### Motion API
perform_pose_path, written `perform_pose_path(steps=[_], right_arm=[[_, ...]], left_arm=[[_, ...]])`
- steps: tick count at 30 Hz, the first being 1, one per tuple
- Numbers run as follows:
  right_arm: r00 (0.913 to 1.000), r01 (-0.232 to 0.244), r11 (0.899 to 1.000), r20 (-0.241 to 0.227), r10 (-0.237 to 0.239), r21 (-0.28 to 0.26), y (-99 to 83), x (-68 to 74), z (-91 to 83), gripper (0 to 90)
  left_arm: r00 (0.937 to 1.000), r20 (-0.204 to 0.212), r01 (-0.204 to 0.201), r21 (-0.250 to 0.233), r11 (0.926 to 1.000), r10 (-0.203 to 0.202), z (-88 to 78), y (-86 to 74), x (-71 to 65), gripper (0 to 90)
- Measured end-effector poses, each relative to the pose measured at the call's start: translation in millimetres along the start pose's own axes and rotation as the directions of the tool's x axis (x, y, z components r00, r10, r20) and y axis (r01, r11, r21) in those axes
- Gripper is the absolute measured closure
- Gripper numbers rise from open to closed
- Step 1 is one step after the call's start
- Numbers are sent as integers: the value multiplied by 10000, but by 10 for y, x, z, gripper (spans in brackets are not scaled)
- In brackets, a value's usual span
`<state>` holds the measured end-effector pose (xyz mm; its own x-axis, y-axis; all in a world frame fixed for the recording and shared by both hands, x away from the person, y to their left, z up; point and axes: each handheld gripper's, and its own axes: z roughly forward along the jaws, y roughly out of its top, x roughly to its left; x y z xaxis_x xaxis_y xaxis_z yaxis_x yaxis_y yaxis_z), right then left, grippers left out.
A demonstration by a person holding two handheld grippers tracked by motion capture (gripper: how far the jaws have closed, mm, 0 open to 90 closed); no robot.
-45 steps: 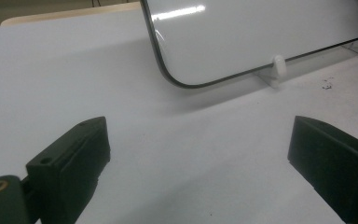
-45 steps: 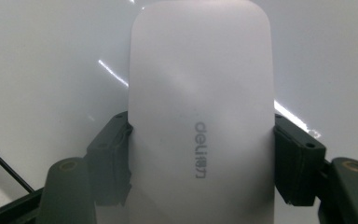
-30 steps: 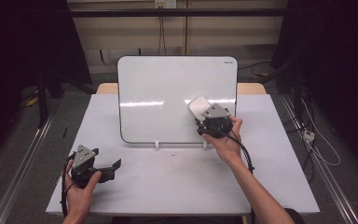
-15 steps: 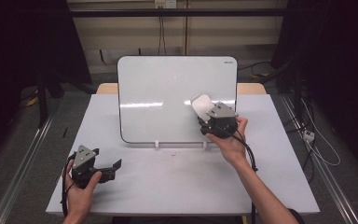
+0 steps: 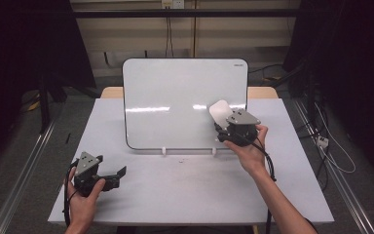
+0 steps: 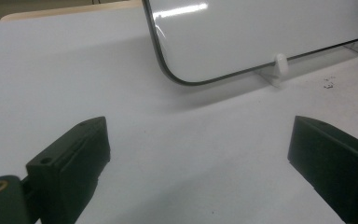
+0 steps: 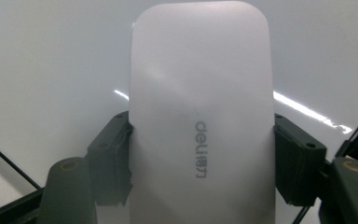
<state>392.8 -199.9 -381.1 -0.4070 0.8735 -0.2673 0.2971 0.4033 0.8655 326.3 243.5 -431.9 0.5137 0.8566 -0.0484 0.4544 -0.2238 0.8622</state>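
Note:
A whiteboard (image 5: pixel 175 97) stands upright on small white feet at the back of the table (image 5: pixel 190 190). My right gripper (image 5: pixel 222 122) is shut on a white eraser (image 5: pixel 220 112), held flat against the board's lower right part. The right gripper view has the eraser (image 7: pixel 200 116) squeezed between both black jaws, its printed back toward the camera, the board (image 7: pixel 51 60) behind it. My left gripper (image 5: pixel 119 174) rests open near the table's front left corner in a hand. Its jaws stand wide apart with only table (image 6: pixel 191 154) between them, facing the board's lower left corner (image 6: pixel 177 77).
A white clip foot (image 6: pixel 279 65) props the whiteboard's lower edge, and a few dark crumbs (image 6: pixel 328 83) lie on the table in front of it. Dark curtains and floor cables surround the table.
My right gripper has slid the eraser rightward and slightly up across the whiteboard. The left gripper has stayed where it was.

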Motion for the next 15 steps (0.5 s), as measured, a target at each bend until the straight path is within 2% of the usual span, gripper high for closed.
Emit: perform_pose_path(steps=[4, 10, 13, 15], right_arm=[[9999, -93, 10000, 58, 93, -9, -28, -42, -33, 313], [9995, -206, 9997, 252, 209, -113, -61, -132, -150, 313], [9991, -208, 9998, 357, 207, 15, -112, -193, -189, 313], [9987, -209, 9997, 477, 205, 92, -153, -225, -206, 313]], left_arm=[[10000, -72, 7, -157, 9999, -8, 1, 4, -3, 54], [9999, -141, -58, -103, 9999, 56, -3, 10, -20, 54], [9999, -65, -116, -3, 9999, 116, -14, 10, -24, 54], [9999, -127, -86, -104, 9999, 85, -4, 5, -18, 54]])
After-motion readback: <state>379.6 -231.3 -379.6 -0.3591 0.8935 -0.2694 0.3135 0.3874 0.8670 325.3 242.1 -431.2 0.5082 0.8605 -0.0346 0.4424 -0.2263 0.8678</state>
